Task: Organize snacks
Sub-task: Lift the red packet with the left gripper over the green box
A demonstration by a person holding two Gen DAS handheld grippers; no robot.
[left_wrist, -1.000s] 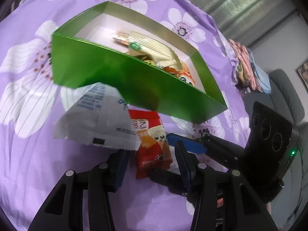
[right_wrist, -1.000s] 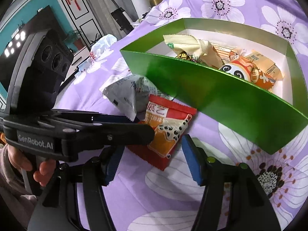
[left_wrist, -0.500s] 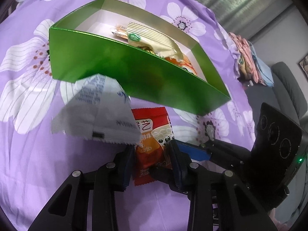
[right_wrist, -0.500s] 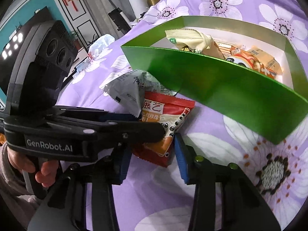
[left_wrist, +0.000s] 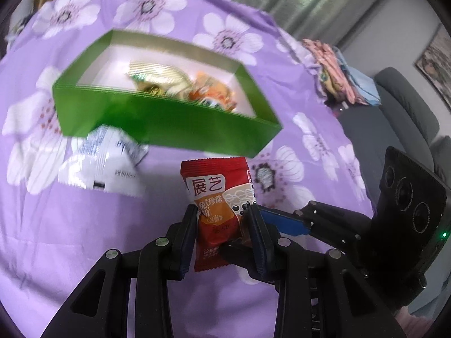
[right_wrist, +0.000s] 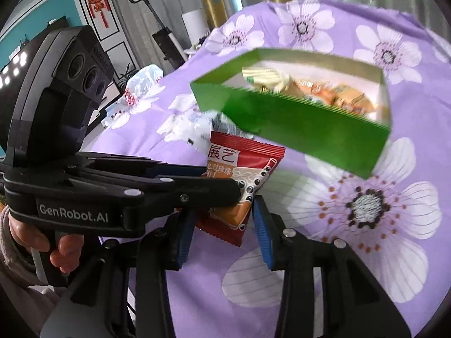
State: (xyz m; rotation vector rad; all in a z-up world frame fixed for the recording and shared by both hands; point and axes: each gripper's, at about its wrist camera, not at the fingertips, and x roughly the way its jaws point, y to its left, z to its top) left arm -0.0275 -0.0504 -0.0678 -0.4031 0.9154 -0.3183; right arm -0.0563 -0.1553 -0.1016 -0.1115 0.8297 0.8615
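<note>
left wrist view: my left claw [left_wrist: 222, 222] pinches the red pack [left_wrist: 218, 197], low in the middle. my right claw [right_wrist: 222, 226] grips it too. i'm on the lifting step. next, carry it up over the green box [left_wrist: 157, 118] wall and drop it inside.

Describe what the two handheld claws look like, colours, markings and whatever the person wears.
Both claws are black plastic frames with silver rivets and ribbed blue pads. The left one's side reads GenRobot.AI in white, with a black three-lens camera block on top. The right one's block shows a green light. The person wears a greyish-pink sleeve.
</note>
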